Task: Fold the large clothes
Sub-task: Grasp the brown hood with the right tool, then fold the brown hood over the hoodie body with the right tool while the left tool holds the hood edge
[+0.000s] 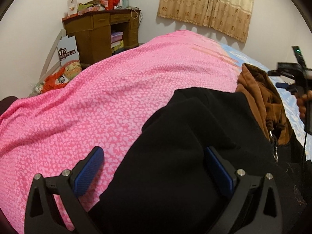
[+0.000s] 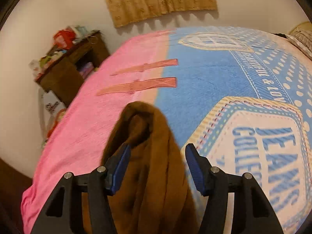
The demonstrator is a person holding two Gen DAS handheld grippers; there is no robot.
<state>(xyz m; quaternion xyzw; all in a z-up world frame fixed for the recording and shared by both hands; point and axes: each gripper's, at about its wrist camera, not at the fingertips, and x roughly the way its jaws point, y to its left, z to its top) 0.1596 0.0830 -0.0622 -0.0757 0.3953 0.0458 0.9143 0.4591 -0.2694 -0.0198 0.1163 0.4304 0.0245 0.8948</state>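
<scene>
A black garment (image 1: 185, 136) lies bunched on the pink bed cover (image 1: 87, 113). My left gripper (image 1: 154, 167) hangs just over its near left edge, jaws wide. The left pad (image 1: 90, 172) is over pink cloth and the right pad (image 1: 219, 172) is against the black fabric. A brown garment (image 1: 259, 97) with a zipper lies bunched to the right of the black one. In the right wrist view the brown garment (image 2: 148, 156) runs up between the fingers of my right gripper (image 2: 158, 167). Its left pad (image 2: 121, 167) touches the cloth; the right pad (image 2: 195, 169) stands just off it.
The bed's right part is covered by a blue and white printed blanket (image 2: 214, 78), with a pillow (image 2: 301, 37) at the far right. A cluttered wooden desk (image 1: 93, 37) and bags (image 1: 58, 78) stand beyond the bed's left side. A curtain (image 1: 206, 5) hangs on the wall. A hand (image 1: 304, 105) holds the other device.
</scene>
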